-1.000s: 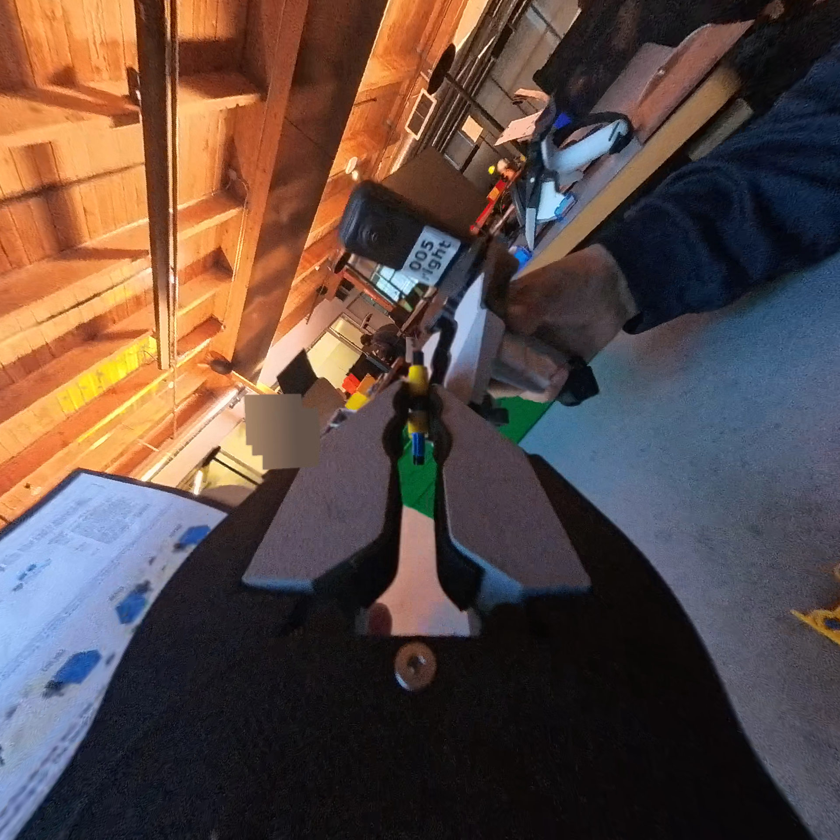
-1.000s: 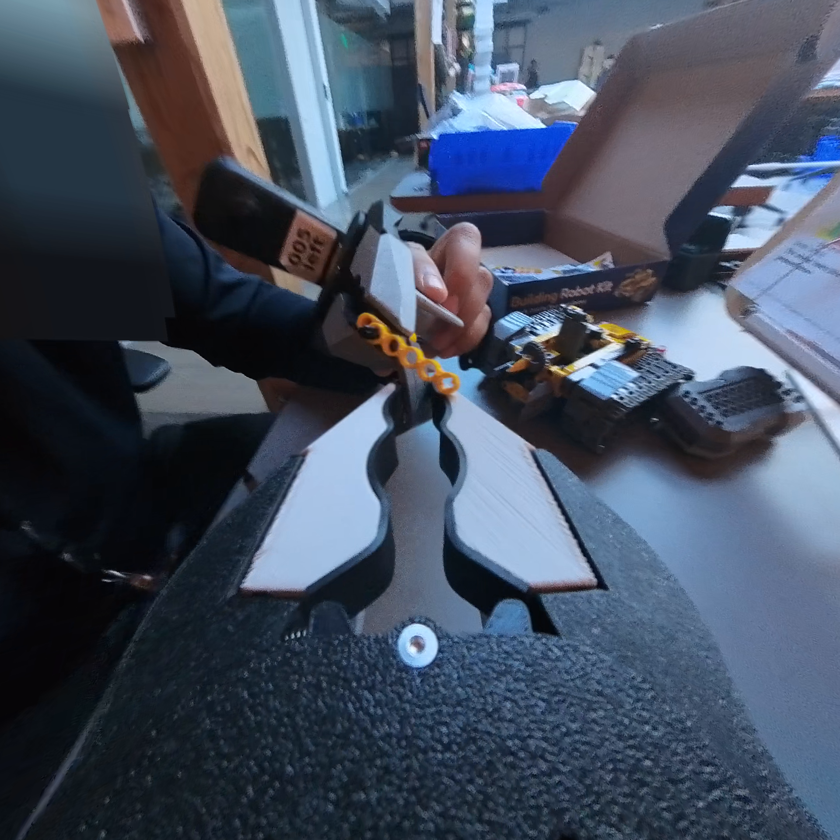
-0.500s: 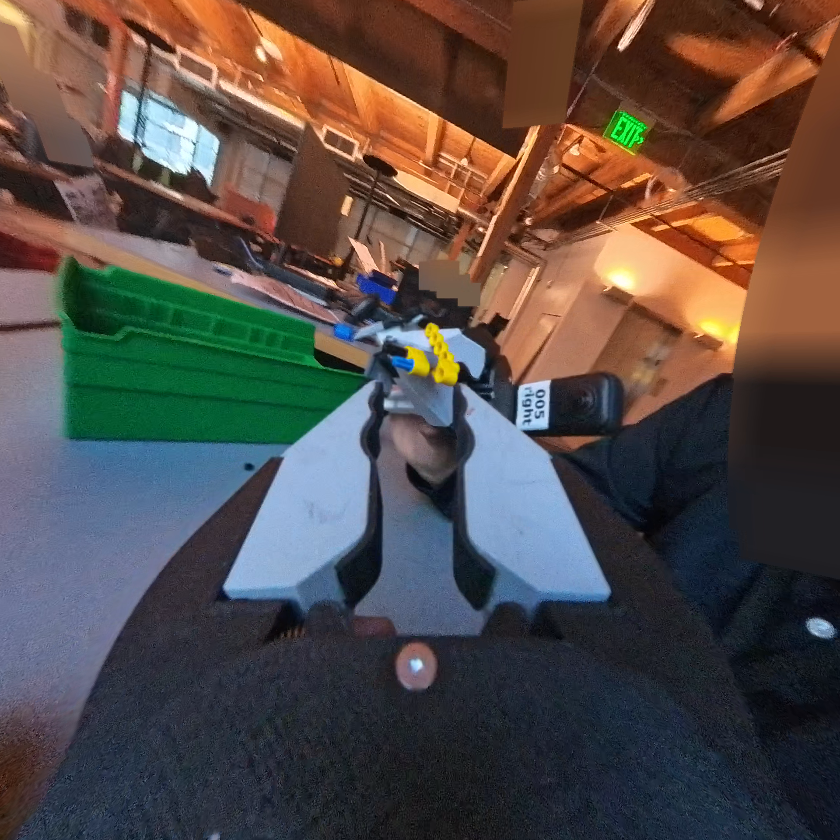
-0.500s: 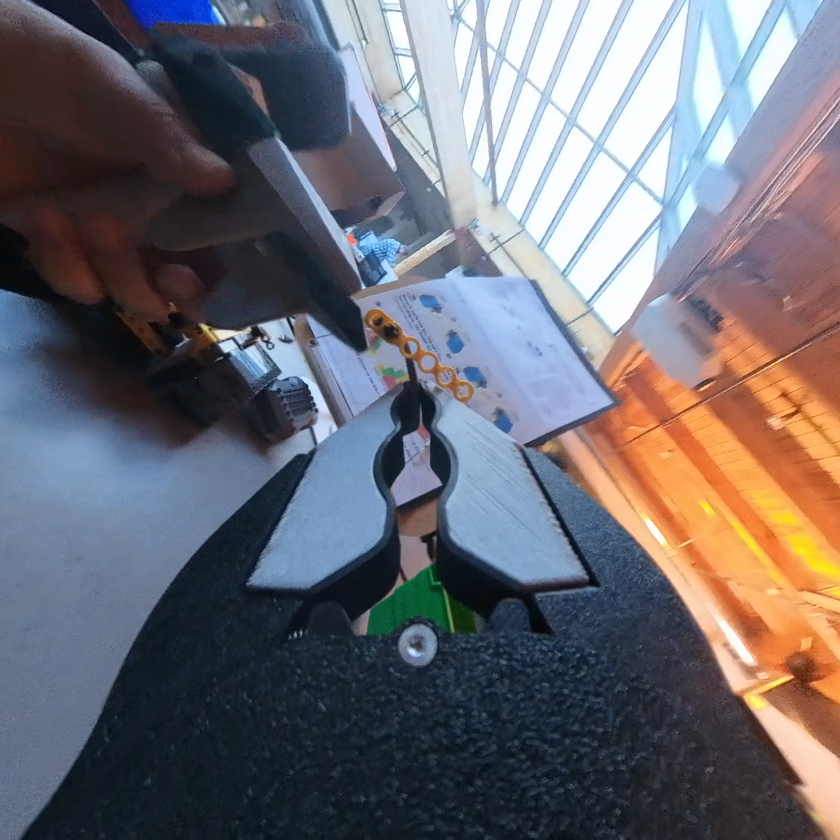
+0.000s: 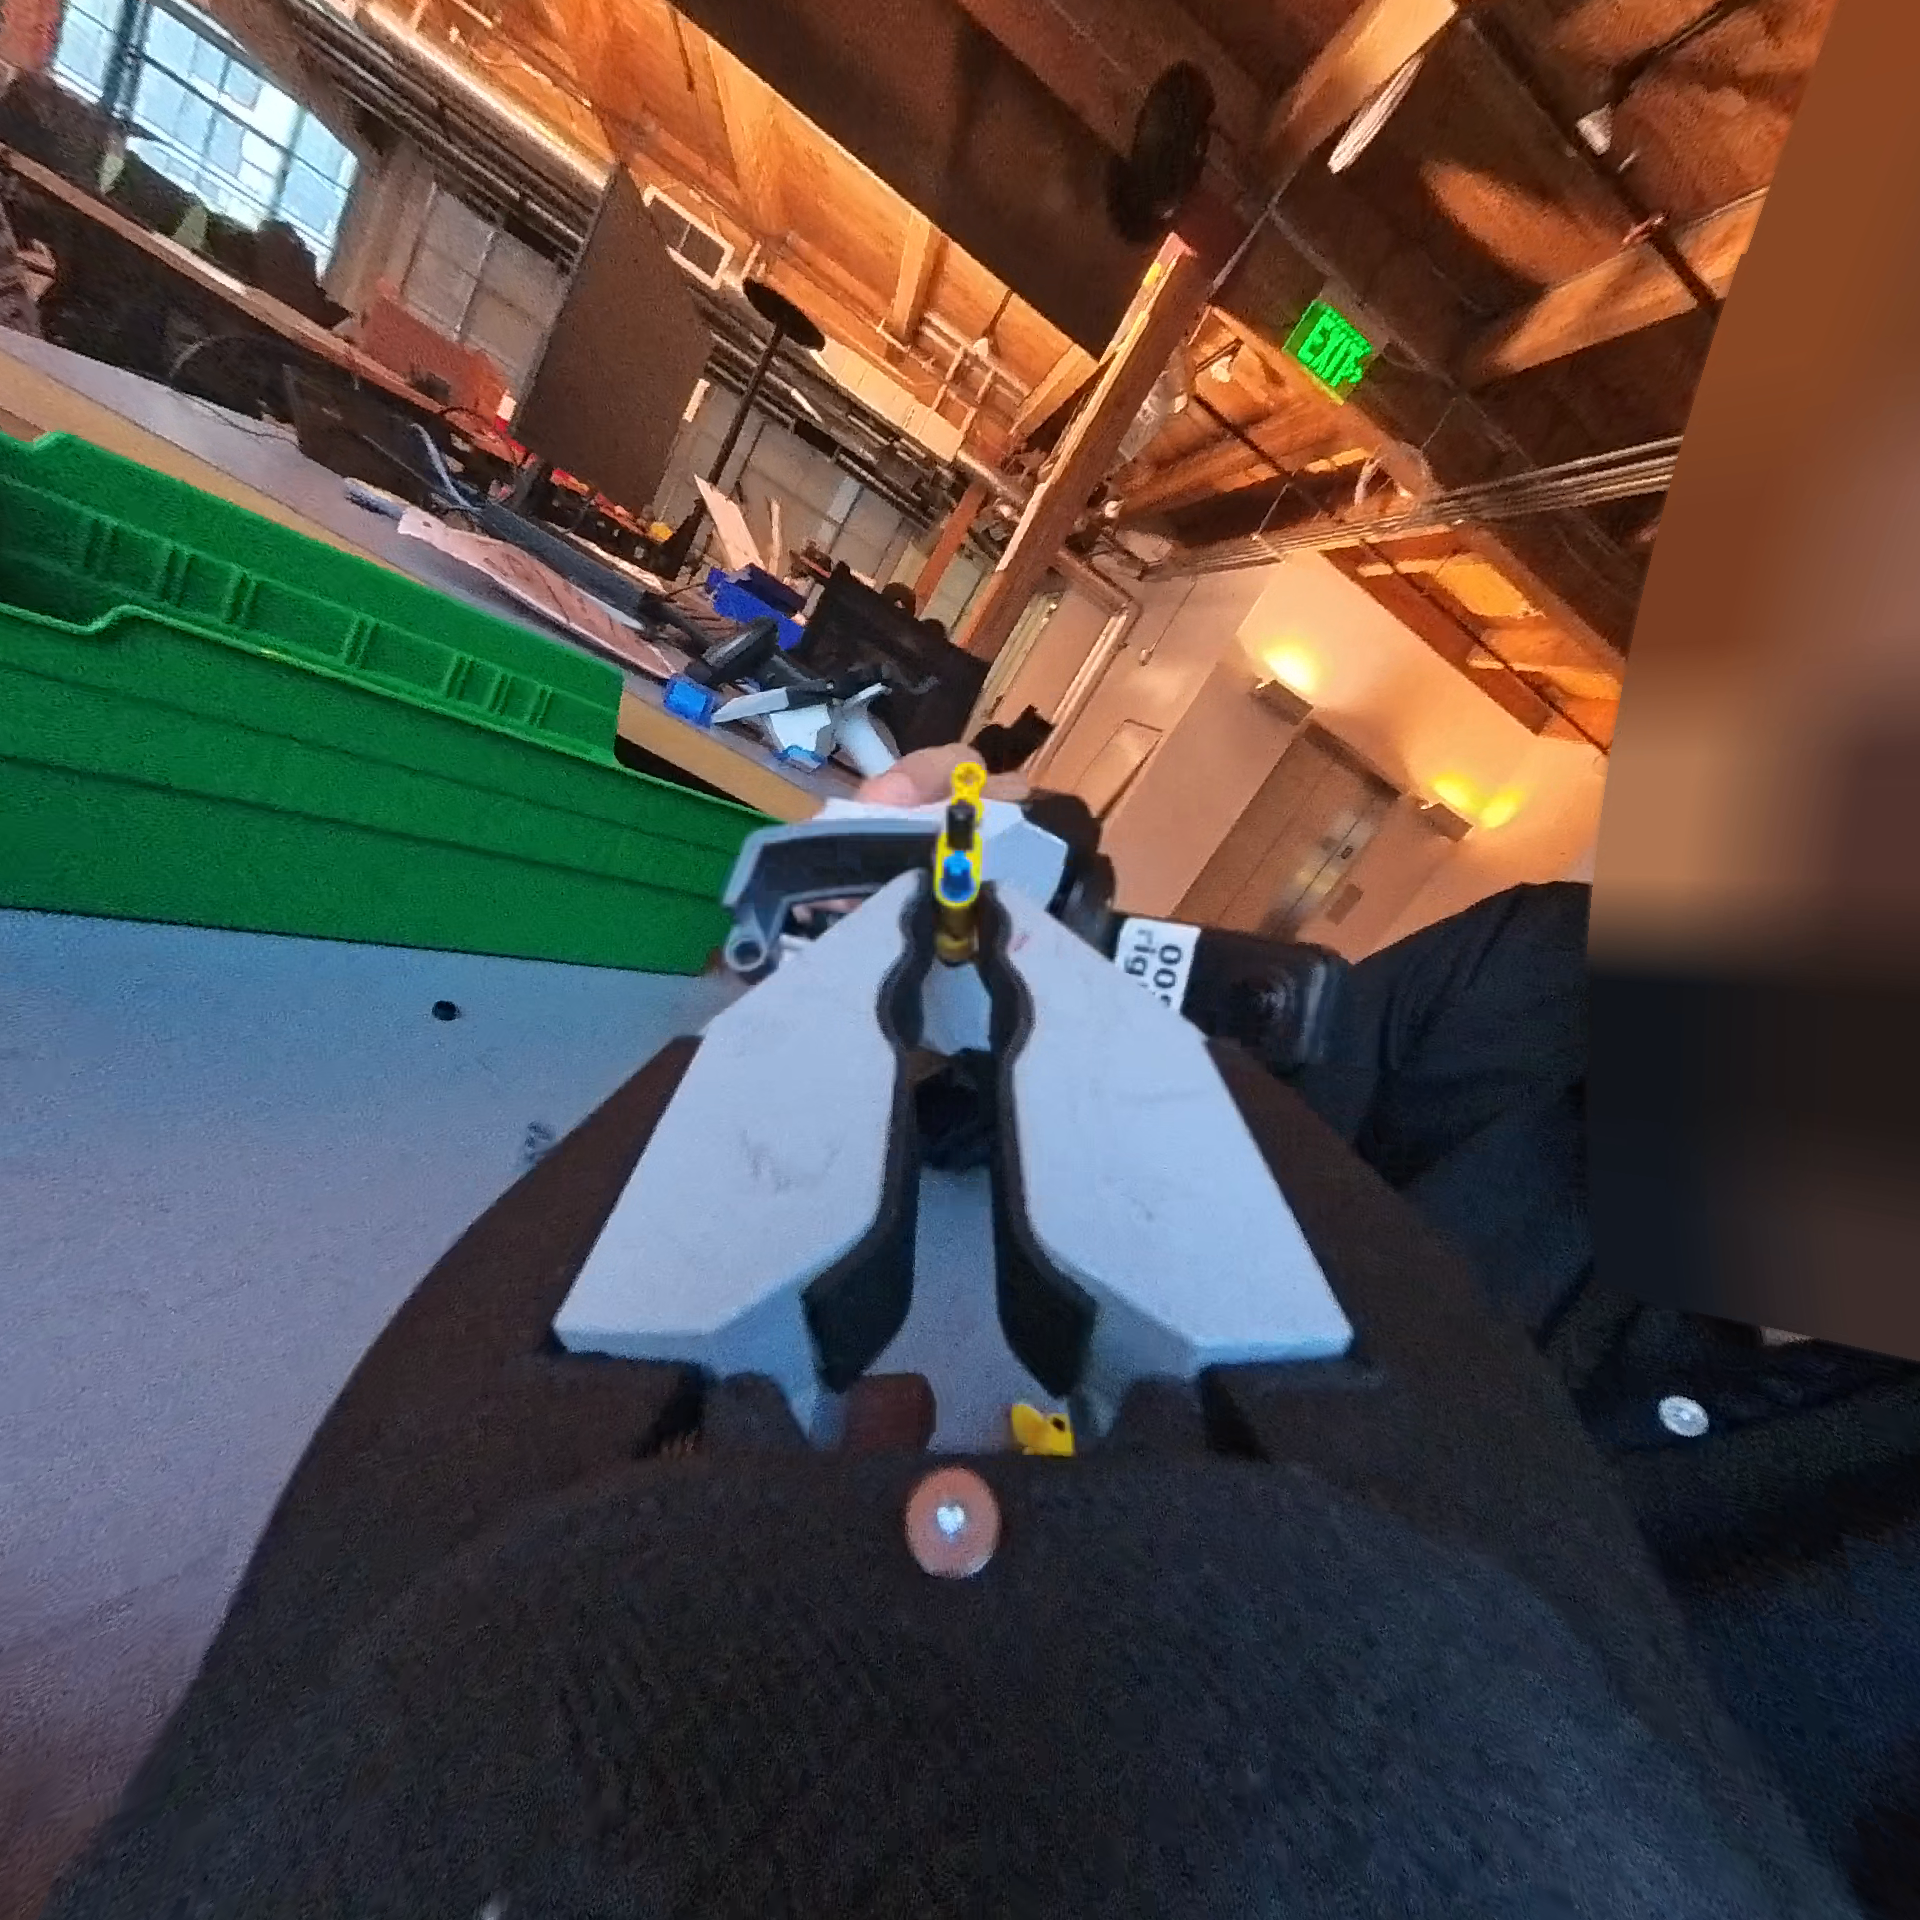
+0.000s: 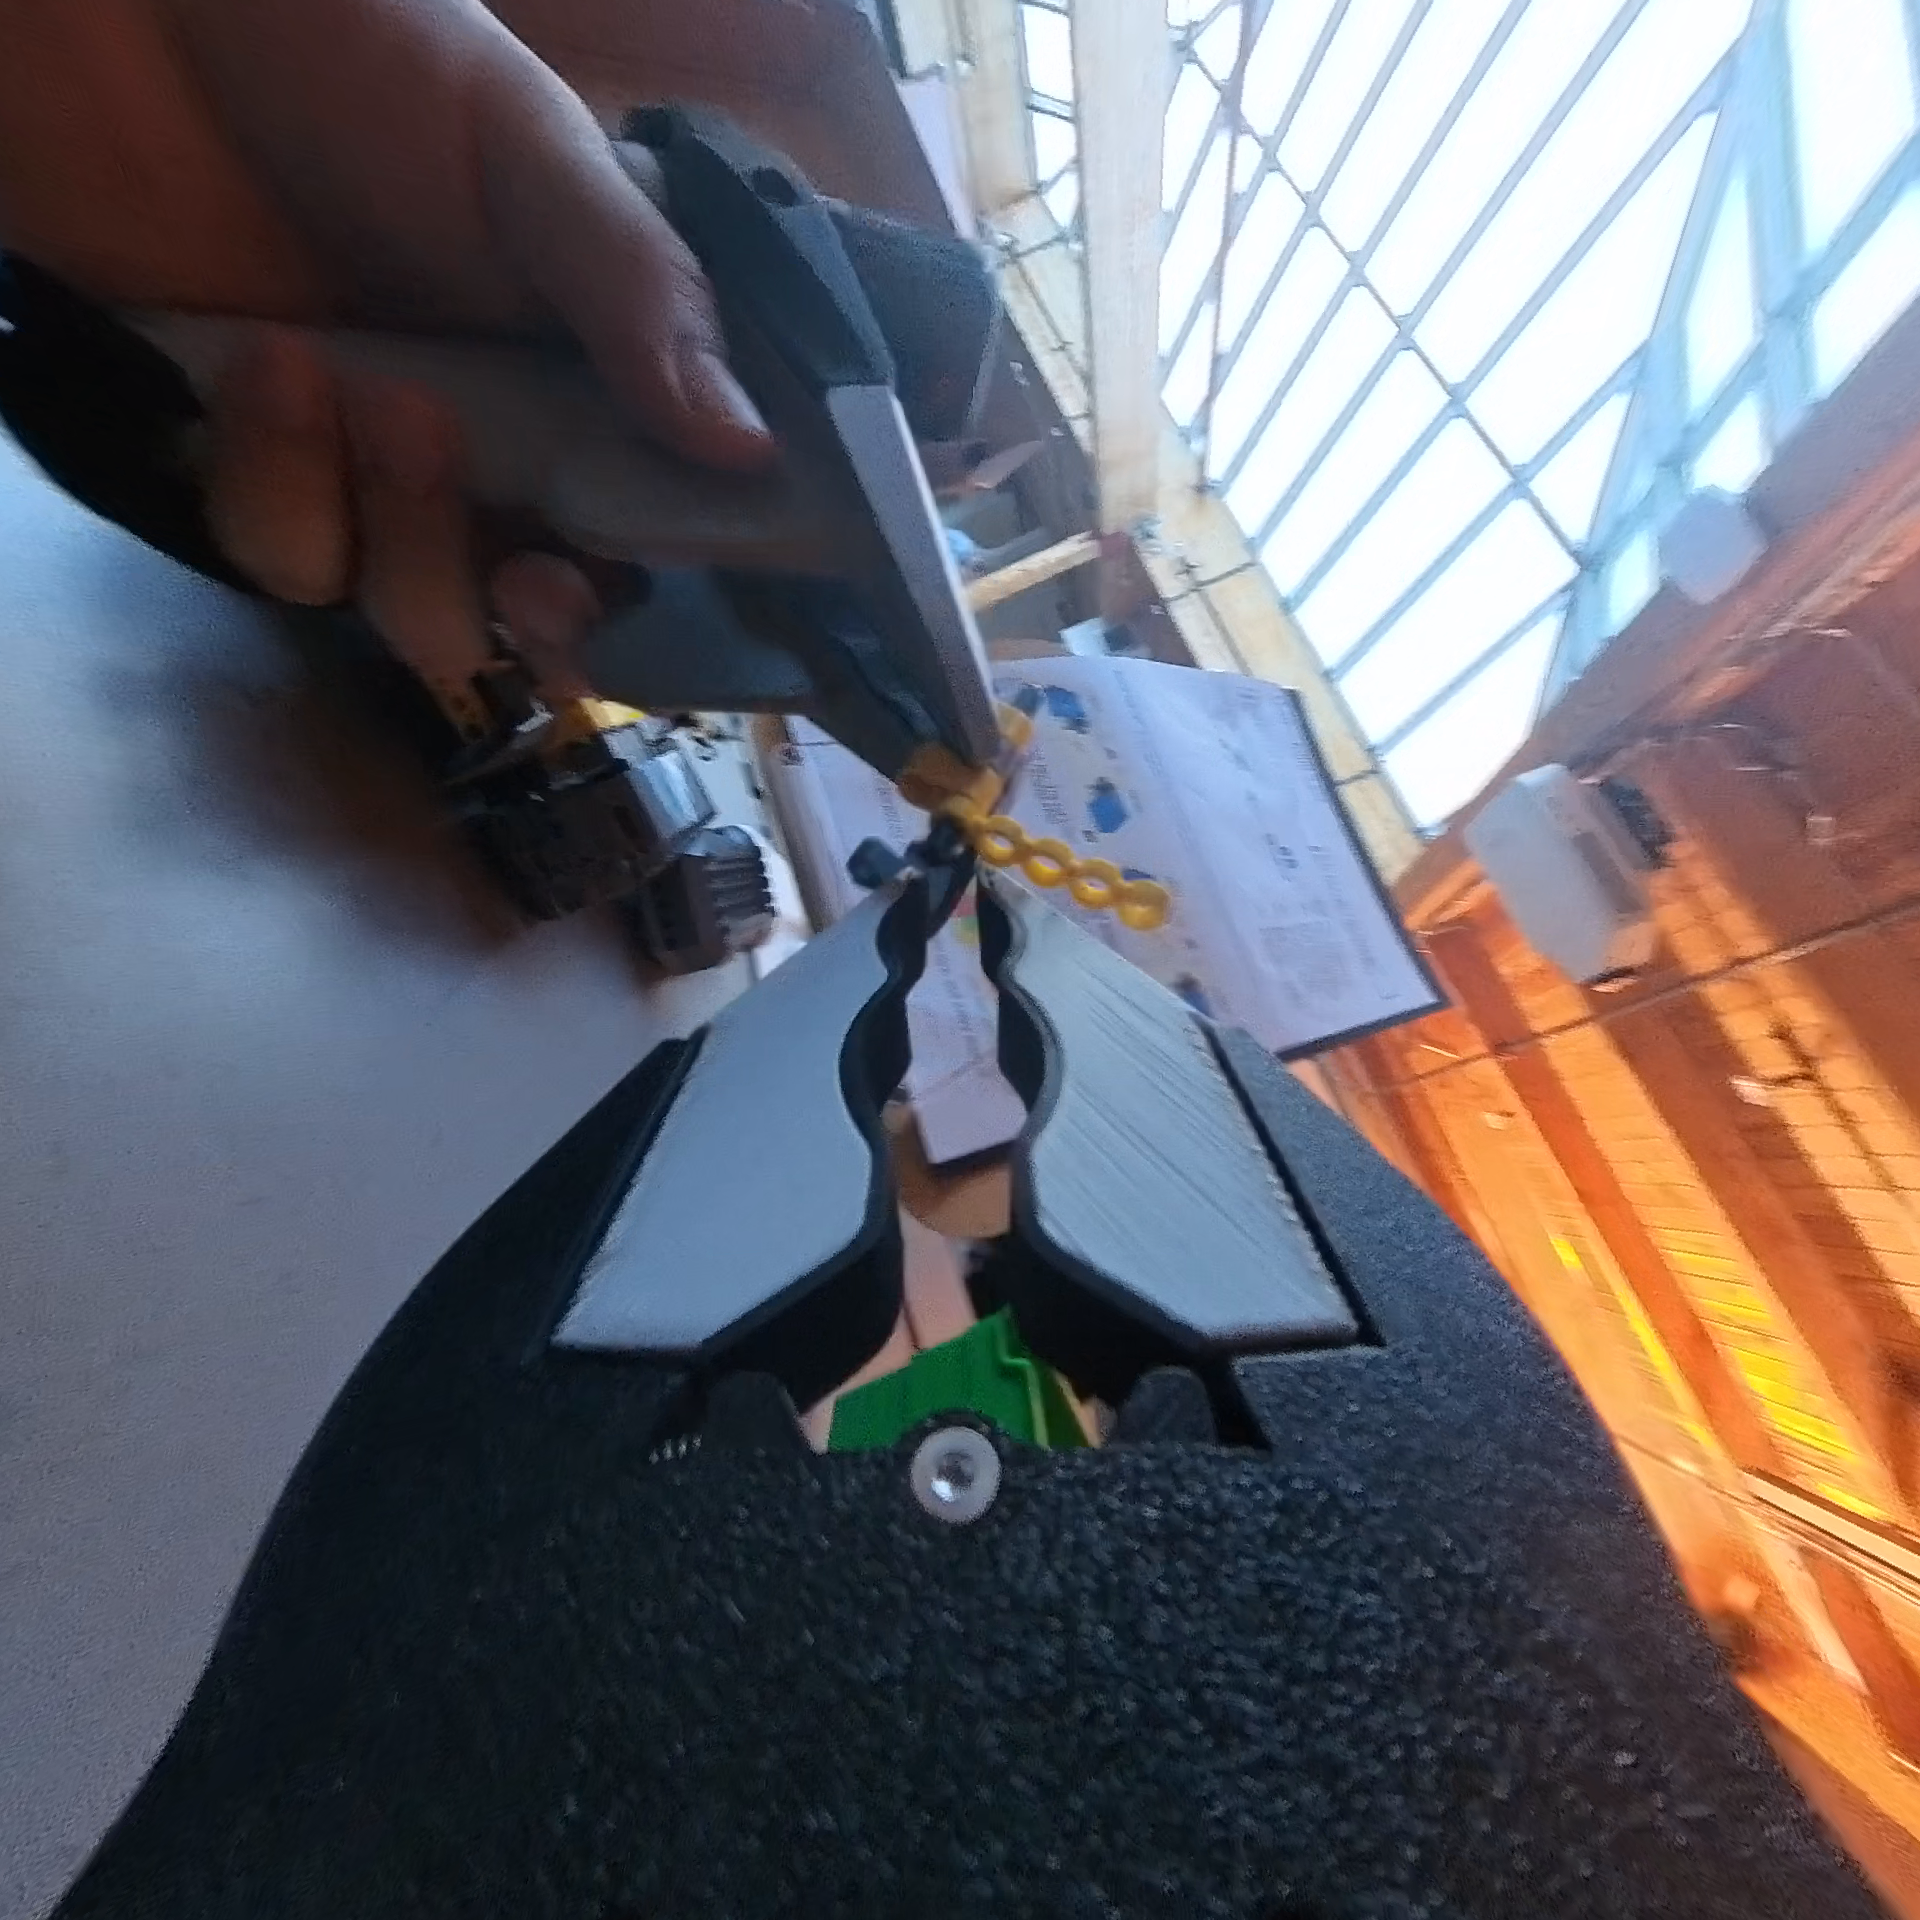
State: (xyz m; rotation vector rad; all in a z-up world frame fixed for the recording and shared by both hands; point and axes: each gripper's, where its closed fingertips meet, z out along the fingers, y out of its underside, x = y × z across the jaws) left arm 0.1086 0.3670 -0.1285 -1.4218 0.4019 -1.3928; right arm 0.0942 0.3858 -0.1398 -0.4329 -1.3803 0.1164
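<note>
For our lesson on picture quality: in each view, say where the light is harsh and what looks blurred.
Left wrist view: warm wall lamps glow softly; the green bins look sharp, and a mosaic patch hides the right edge. Right wrist view: the window is blown out white, and the hand and brick wall are smeared.

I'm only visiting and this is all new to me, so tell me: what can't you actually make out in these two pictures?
- Left wrist view: how the left gripper bites the yellow beam is unclear; seen end-on, its length is hidden.
- Right wrist view: the right gripper pinches a small black piece, too small and blurred to identify.
- Right wrist view: the toy vehicle is half hidden by the hand.
</note>
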